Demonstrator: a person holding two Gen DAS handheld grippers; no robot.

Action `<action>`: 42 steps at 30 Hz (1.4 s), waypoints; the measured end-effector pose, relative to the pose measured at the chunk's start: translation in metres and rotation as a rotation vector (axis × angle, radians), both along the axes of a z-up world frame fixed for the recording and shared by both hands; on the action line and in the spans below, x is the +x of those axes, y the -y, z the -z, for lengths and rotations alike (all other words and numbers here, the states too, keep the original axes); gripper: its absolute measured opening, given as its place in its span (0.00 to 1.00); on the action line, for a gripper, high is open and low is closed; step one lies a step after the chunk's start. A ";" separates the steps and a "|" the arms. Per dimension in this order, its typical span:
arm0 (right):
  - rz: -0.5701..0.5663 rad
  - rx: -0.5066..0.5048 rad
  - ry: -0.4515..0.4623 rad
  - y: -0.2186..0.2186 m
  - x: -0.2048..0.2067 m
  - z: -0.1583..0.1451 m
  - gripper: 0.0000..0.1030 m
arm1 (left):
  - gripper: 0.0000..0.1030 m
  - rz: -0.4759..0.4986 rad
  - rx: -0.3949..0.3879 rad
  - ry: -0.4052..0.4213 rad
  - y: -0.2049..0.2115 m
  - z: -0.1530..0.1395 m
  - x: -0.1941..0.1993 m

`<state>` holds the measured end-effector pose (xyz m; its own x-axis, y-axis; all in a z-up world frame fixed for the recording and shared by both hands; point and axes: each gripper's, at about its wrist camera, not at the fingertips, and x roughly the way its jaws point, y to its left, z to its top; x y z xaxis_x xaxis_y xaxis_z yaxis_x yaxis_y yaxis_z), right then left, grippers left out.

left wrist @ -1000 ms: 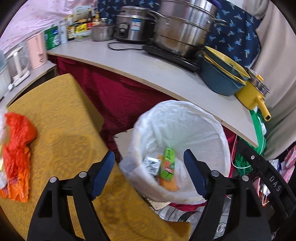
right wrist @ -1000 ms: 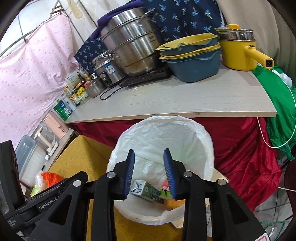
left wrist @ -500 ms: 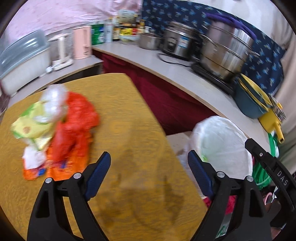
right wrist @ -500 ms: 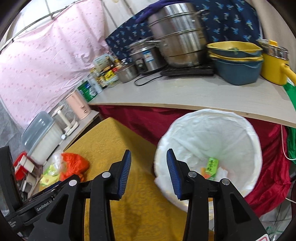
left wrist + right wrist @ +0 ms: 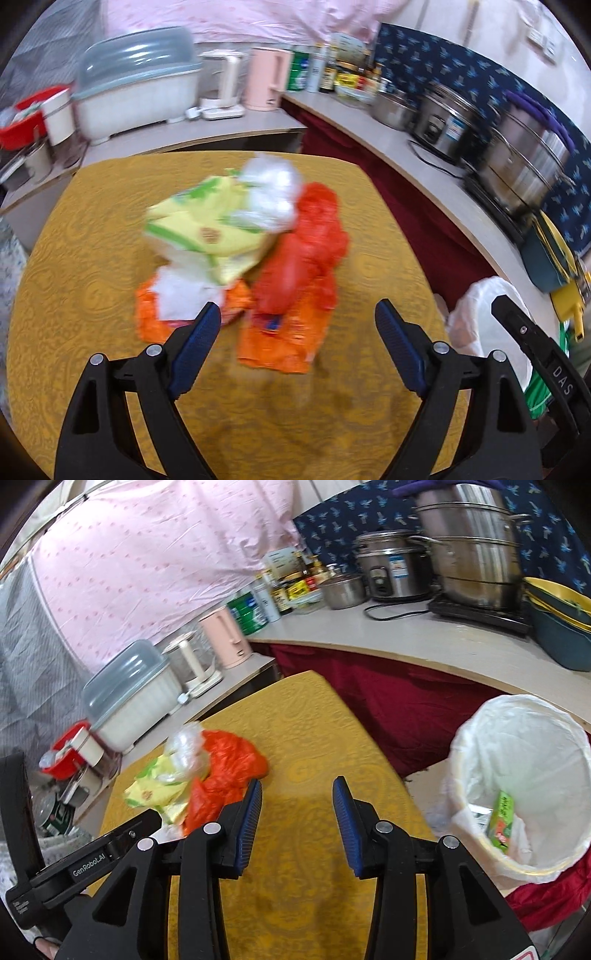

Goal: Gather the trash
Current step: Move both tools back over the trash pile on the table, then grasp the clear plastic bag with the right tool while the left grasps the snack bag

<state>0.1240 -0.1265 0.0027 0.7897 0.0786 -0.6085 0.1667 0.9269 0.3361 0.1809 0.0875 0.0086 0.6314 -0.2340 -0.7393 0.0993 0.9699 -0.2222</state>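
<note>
The table (image 5: pixel 92 280), covered in a yellow patterned cloth, is taking up most of both views. A pale counter (image 5: pixel 406 635) is running along the far side with steel pots (image 5: pixel 476 546), a rice cooker (image 5: pixel 391 568), a pink kettle (image 5: pixel 266 79) and a lidded plastic bin (image 5: pixel 136 92) sitting on it.

The trash can (image 5: pixel 554 864), lined with a white bag, is standing off the right edge of the table, low beside the red cloth under the counter. A green carton (image 5: pixel 502 819) is lying inside it.

The trash pile (image 5: pixel 243 243) is sitting mid-table: a red plastic bag (image 5: pixel 310 243), a yellow-green wrapper (image 5: pixel 207 229), crumpled clear plastic (image 5: pixel 269 195) on top, an orange wrapper (image 5: pixel 284 339) nearest to you.

Your left gripper (image 5: pixel 297 328) is hovering just near of the pile, fingers released and spread wide, nothing between them; the orange wrapper is showing through the gap. Contact with the pile: can't tell, the view is blurred.

Your right gripper (image 5: pixel 297 819) is hanging over bare cloth to the right of the pile, fingers released at a moderate gap, gripping nothing. The trash can is sitting to its right.
</note>
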 end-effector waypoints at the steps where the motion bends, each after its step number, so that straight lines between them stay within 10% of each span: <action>1: -0.009 0.001 -0.002 -0.004 0.003 0.001 0.38 | 0.79 -0.014 -0.005 -0.004 -0.007 0.001 0.001; 29: -0.223 0.047 -0.073 -0.124 0.160 0.033 0.43 | 0.85 -0.164 -0.113 -0.105 -0.107 0.027 0.089; 35: -0.238 0.051 -0.109 -0.132 0.178 0.053 0.43 | 0.57 -0.120 -0.096 -0.153 -0.100 0.047 0.105; 42: -0.246 0.064 -0.115 -0.132 0.178 0.058 0.20 | 0.24 -0.095 -0.062 -0.127 -0.098 0.044 0.104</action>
